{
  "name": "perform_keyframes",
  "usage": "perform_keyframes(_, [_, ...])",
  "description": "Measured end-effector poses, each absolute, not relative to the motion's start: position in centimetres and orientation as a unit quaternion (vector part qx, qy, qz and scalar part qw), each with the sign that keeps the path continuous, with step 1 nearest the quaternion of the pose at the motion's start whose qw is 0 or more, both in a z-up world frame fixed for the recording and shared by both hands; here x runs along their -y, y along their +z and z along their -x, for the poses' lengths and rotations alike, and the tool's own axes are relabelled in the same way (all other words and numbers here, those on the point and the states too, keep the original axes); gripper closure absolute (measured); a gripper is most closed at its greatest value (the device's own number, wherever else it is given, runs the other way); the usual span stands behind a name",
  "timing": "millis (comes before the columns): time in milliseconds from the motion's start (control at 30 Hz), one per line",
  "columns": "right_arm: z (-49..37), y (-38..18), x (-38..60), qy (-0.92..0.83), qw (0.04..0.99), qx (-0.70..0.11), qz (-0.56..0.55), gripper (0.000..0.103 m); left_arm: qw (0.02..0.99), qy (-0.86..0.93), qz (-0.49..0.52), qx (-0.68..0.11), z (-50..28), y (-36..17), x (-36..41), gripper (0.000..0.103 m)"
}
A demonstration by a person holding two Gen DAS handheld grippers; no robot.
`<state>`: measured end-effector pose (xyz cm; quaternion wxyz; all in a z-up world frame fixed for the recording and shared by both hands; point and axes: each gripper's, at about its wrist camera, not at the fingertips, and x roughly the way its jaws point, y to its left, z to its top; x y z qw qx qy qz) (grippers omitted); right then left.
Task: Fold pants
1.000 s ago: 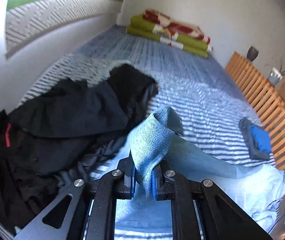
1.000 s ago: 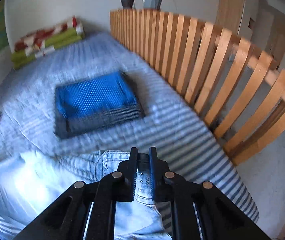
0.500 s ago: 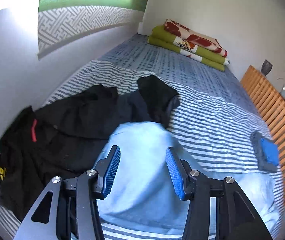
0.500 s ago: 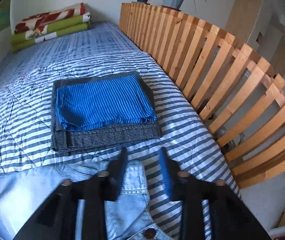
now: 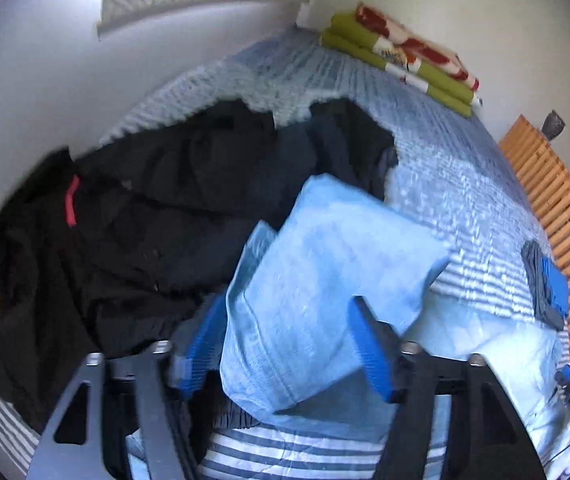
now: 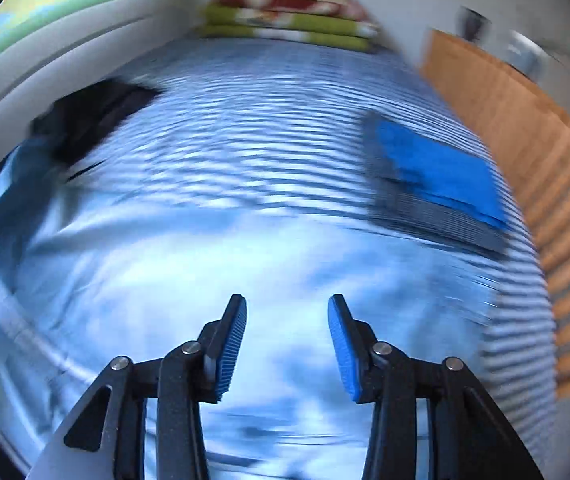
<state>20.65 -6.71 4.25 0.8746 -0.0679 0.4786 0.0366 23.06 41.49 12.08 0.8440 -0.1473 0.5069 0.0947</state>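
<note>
Light blue jeans (image 5: 325, 272) lie spread across the striped bed, one leg end folded back over the rest. My left gripper (image 5: 285, 320) hovers over that folded leg end with its jaws opening; the denim shows between the blue pads (image 5: 371, 354) but they do not press on it. In the right wrist view the jeans (image 6: 189, 264) fill the blurred foreground. My right gripper (image 6: 287, 312) is above them, jaws opening, with nothing pinched between its pads.
A heap of black clothes (image 5: 125, 220) lies left of the jeans. A folded blue and grey stack (image 6: 437, 184) sits near the wooden slatted rail (image 6: 525, 128). Green and red folded blankets (image 5: 401, 56) lie at the far end by the wall.
Both grippers have let go of the jeans and opened. The leg end has dropped onto the bed. The right gripper has swung left over the jeans, away from the rail.
</note>
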Motion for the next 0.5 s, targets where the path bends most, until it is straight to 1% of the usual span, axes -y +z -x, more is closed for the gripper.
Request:
perform_keyframes(100, [-20.2, 2.5, 1.4, 0.083, 0.858, -0.496, 0.11, 0.06, 0.829, 0.099, 0.163, -0.527, -23.3, 9.5, -42.5, 0.029])
perform_keyframes(167, [-19.7, 1.5, -1.3, 0.105, 0.85, -0.501, 0.12, 0.06, 0.815, 0.1, 0.168, -0.545, -23.6, 7.6, -43.0, 0.022])
perform_keyframes(233, [-19.6, 0.6, -2.8, 0.121, 0.843, -0.508, 0.126, 0.059, 0.805, 0.107, 0.185, -0.554, -23.9, 6.0, -43.6, 0.02])
perform_keyframes(300, [-19.4, -0.8, -4.9, 0.143, 0.831, -0.518, 0.144, 0.056, 0.796, 0.108, 0.222, -0.553, -24.4, 4.6, -44.4, 0.02])
perform_keyframes(367, [-18.9, -1.9, -6.9, 0.15, 0.824, -0.515, 0.181, 0.055, 0.796, 0.103, 0.234, -0.548, -24.9, 4.0, -44.4, 0.021])
perform_keyframes(400, [-18.8, -2.3, -7.4, 0.151, 0.822, -0.513, 0.197, 0.054, 0.798, 0.103, 0.233, -0.547, -25.1, 3.9, -44.2, 0.023])
perform_keyframes(467, [-18.4, -3.1, -8.6, 0.152, 0.818, -0.509, 0.221, 0.054, 0.799, 0.093, 0.236, -0.545, -25.6, 3.7, -43.8, 0.045])
perform_keyframes(500, [-18.4, -3.5, -8.9, 0.152, 0.816, -0.51, 0.227, 0.054, 0.798, 0.092, 0.234, -0.548, -25.8, 3.7, -43.4, 0.05])
